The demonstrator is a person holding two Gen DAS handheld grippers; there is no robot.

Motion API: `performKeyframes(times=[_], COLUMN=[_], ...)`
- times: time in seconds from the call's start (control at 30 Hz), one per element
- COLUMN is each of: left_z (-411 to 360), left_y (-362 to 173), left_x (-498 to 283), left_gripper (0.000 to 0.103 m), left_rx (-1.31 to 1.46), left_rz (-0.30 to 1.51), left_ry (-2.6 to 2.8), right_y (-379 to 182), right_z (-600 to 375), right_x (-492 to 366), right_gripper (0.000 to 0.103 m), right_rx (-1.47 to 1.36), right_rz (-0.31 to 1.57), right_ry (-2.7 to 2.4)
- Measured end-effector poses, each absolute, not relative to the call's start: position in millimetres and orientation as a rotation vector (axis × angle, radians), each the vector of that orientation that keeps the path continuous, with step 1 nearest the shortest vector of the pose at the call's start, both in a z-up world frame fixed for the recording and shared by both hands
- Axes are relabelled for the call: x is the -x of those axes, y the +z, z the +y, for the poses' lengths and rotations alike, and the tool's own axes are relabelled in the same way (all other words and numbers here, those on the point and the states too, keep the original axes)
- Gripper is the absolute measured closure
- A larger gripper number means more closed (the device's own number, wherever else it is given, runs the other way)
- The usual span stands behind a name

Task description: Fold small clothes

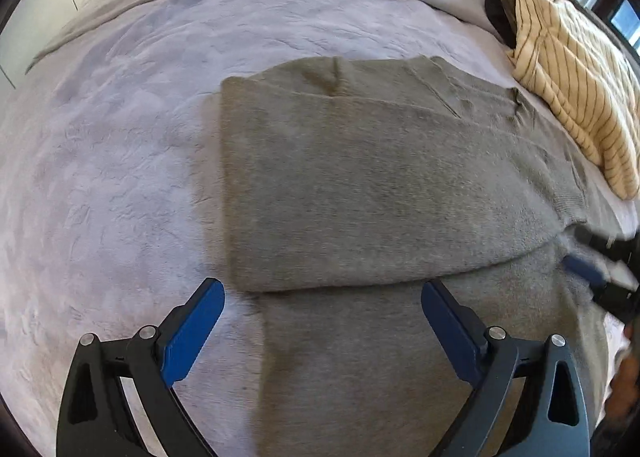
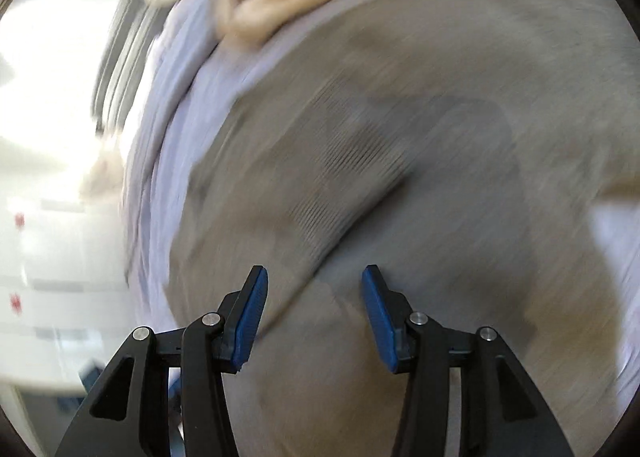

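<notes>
Both spread: left gripper (image 1: 322, 299) hovers nearest the grey knitted sweater's (image 1: 360, 185) folded near edge, right gripper (image 2: 314, 289) alongside.

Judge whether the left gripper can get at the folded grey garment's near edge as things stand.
Probably yes: the left gripper is open, empty and right at the grey garment's near fold, with nothing between them.

The left hand-held gripper (image 1: 323, 291) has two black, open-framed arms with triangular cut-outs, each ending in a flat blue pad (image 1: 196, 331) with a rounded tip. Round silver screw heads sit at the linkage joints, two on each side. The right hand-held gripper (image 2: 315, 277) is built alike: black arms, blue finely ribbed pads (image 2: 250, 317), silver screws at the pivots.
</notes>
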State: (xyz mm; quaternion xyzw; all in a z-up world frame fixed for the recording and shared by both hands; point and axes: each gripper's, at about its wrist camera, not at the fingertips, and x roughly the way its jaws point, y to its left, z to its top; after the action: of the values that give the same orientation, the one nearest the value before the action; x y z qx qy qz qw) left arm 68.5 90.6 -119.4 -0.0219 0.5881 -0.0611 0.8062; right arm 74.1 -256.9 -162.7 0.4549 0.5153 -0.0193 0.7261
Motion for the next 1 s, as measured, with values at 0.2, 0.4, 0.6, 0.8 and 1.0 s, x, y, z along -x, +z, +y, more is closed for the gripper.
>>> performKeyframes(times=[0.2, 0.4, 0.6, 0.8, 1.0], left_z=[59.9, 27.4, -2.2, -30.5, -59.6], left_y=[-117.4, -126.9, -128.8, -131.5, -131.6], left_x=[-74.3, -71.9, -65.2, -64.7, -63.1], left_gripper=[0.004, 0.004, 0.004, 0.004, 0.004], left_rx=[0.071, 0.042, -0.033, -0.049, -0.078], left_rz=[1.273, 1.334, 1.346, 1.362, 1.367], left_ry=[-0.133, -0.157, -0.161, -0.178, -0.201], right_y=[-175.4, -179.9, -168.5, -152.5, -142.7], right_z=[-296.0, -302.8, -331.0, -357.3, -400.8], right_x=[-83.1, -58.6, -29.3, 8.6, 50.9], right_gripper=[0.096, 0.095, 0.093, 0.039, 0.038], right_rx=[-1.087, -1.035, -1.067, -1.06, -1.09], right_rz=[1.102, 1.147, 1.144, 1.122, 1.093], right_ry=[-0.111, -0.084, -0.028, -0.053, -0.119])
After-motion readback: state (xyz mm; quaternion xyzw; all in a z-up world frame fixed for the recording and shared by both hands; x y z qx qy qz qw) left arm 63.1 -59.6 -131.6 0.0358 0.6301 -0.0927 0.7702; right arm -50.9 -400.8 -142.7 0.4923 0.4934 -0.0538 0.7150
